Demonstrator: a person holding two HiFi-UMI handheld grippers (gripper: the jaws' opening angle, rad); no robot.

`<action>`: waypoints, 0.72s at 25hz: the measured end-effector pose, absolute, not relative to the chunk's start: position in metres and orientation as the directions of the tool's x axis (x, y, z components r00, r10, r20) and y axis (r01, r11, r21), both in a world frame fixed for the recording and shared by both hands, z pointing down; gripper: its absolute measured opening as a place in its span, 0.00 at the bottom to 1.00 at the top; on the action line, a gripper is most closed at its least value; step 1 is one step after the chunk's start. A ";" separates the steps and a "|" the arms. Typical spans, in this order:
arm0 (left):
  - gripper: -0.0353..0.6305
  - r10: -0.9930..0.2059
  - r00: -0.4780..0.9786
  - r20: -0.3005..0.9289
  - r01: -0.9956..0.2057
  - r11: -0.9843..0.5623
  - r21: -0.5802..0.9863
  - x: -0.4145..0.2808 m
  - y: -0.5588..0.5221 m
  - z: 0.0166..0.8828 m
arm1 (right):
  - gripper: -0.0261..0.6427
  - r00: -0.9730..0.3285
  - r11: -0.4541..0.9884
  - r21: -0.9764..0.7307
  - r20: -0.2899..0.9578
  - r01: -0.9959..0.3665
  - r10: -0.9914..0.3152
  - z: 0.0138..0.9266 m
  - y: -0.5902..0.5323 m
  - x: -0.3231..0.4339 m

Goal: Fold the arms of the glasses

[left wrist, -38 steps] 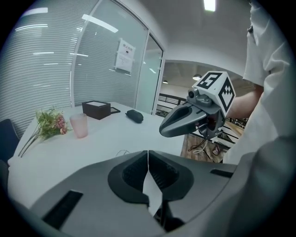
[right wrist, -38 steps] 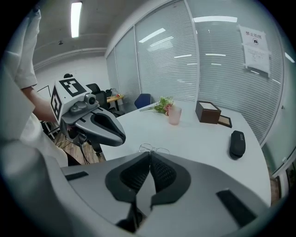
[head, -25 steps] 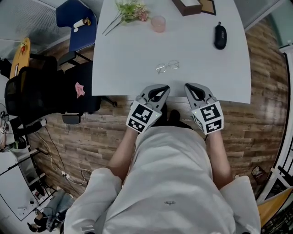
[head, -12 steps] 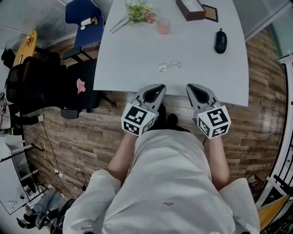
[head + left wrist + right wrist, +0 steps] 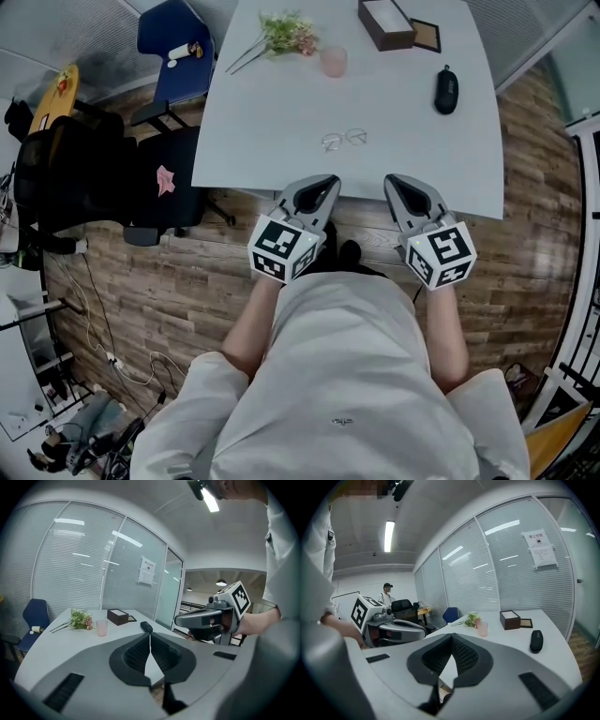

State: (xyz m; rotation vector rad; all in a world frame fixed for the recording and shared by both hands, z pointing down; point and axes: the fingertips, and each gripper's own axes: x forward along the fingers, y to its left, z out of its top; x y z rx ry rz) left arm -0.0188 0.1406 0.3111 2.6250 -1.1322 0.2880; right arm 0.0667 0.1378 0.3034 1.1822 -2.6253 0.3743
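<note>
Thin wire-rimmed glasses point(image 5: 343, 140) lie with their arms out on the white table point(image 5: 272, 112), a little in from its front edge. Both grippers hover over that near edge, short of the glasses and touching nothing. My left gripper point(image 5: 330, 180) is shut and empty, and its jaws meet in the left gripper view point(image 5: 150, 635). My right gripper point(image 5: 394, 179) is shut and empty too point(image 5: 452, 636). Each gripper view shows the other gripper alongside, the right gripper point(image 5: 206, 619) and the left gripper point(image 5: 393, 625). The jaws hide the glasses in both gripper views.
At the table's far end are a flower sprig point(image 5: 286, 36), a pink cup point(image 5: 333, 61), a brown box point(image 5: 385, 22) and a small frame point(image 5: 426, 36). A black case point(image 5: 446, 90) lies right of the glasses. A blue chair point(image 5: 173, 47) and a black chair point(image 5: 94, 187) stand left of the table.
Both grippers have risen a little at the table's near edge and stay shut. The glasses have not moved on the table.
</note>
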 end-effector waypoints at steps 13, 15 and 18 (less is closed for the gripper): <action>0.09 -0.674 0.688 0.268 -0.724 -0.665 0.185 -0.021 0.152 0.307 | 0.04 -0.642 0.636 -0.135 0.310 -0.760 -0.702 0.303 0.149 0.064; 0.09 -0.675 0.688 0.266 -0.723 -0.665 0.185 -0.021 0.152 0.307 | 0.04 -0.641 0.635 -0.134 0.310 -0.761 -0.702 0.304 0.149 0.064; 0.09 -0.673 0.691 0.264 -0.721 -0.668 0.182 -0.021 0.151 0.307 | 0.04 -0.639 0.633 -0.135 0.314 -0.763 -0.703 0.307 0.149 0.065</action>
